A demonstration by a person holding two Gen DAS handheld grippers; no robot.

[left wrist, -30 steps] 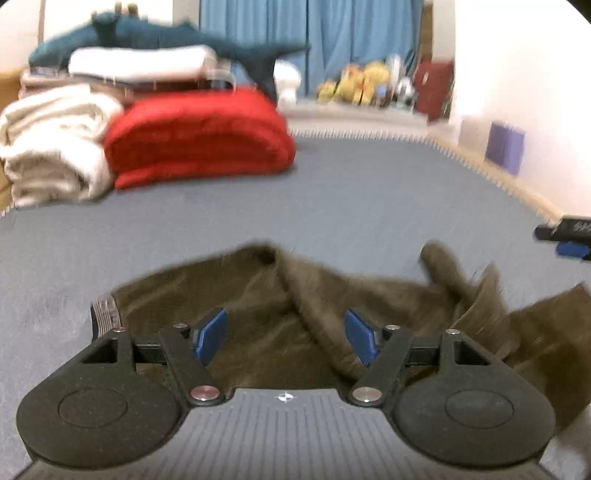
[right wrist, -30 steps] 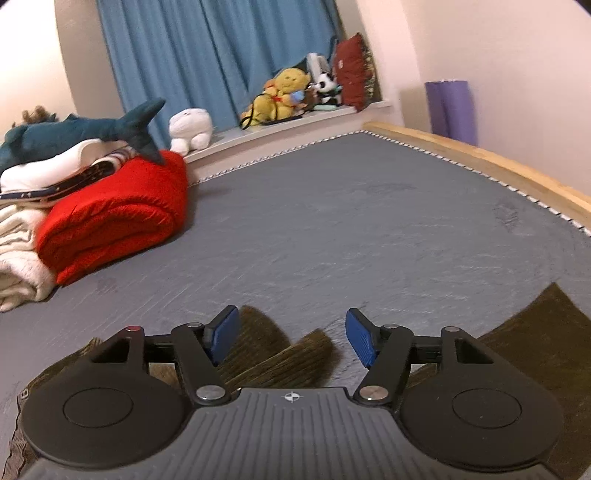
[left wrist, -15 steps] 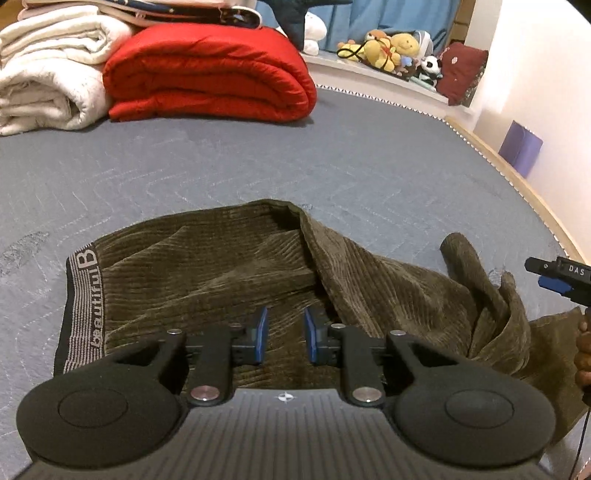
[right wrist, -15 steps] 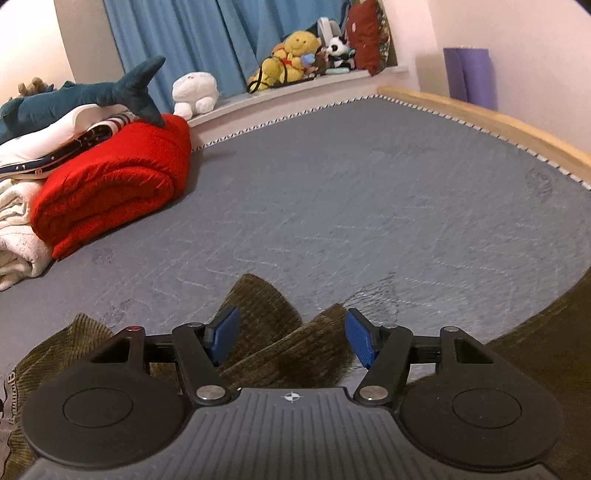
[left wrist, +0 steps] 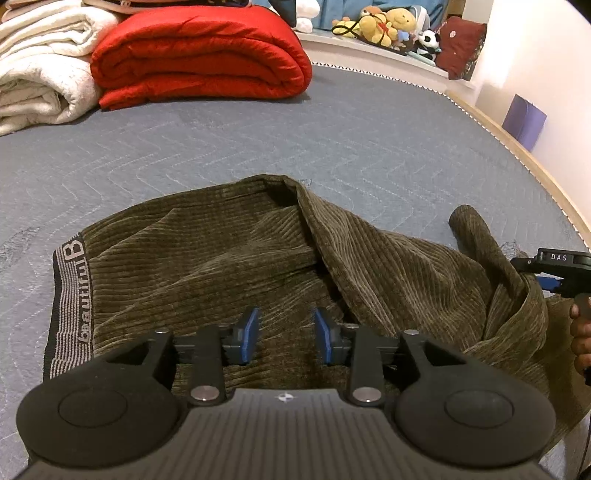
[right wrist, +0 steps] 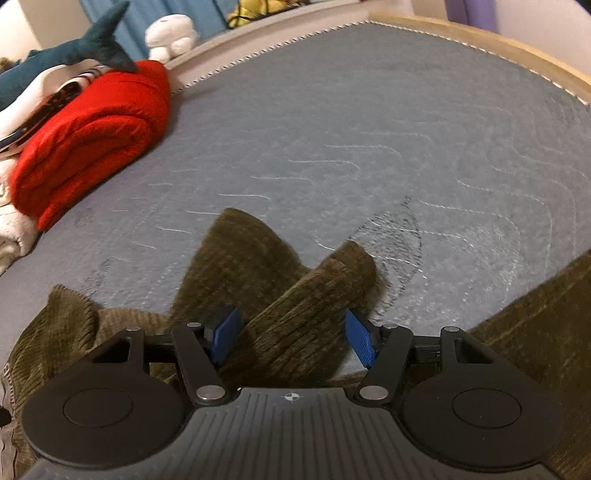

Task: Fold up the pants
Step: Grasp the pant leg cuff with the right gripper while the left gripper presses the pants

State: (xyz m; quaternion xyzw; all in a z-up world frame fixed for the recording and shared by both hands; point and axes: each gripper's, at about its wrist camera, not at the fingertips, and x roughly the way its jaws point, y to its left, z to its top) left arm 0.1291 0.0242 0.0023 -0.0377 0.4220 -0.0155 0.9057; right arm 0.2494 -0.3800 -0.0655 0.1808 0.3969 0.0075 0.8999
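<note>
- The surface is a grey quilted mattress (left wrist: 332,122) with pale wavy stitching, edged by a wooden bed frame (right wrist: 480,35) that curves from 12 round to 2 o'clock in the right wrist view; a pale wall rises beyond it.
- One pair of olive corduroy pants (left wrist: 229,258) lies crumpled on the near part of the mattress, its grey lettered waistband (left wrist: 68,306) at 9 o'clock in the left wrist view, and bunched folds standing up toward 3 o'clock.
- At the far side, 10 to 11 o'clock, sits one folded red blanket (left wrist: 199,55), touching one rolled cream blanket (left wrist: 40,77) on its left.
- One blue plush shark (right wrist: 85,48) lies atop that stack; a ledge at 1 o'clock in the left wrist view carries a cluster of stuffed toys (left wrist: 388,26), too small to count, beside one dark red cushion (left wrist: 460,46).
- One purple object (left wrist: 524,120) stands by the wall at 2 o'clock.
- Left gripper (left wrist: 284,334): jaws have just been opening, now partly spread above the pants fabric, nothing pinched between the blue pads.
- Right gripper (right wrist: 291,338): jaws spread wide, a raised fold of pants between them, pads not pressing on it.
- The mattress between the pants and the blankets is bare, leaving wide room toward 12 o'clock.
</note>
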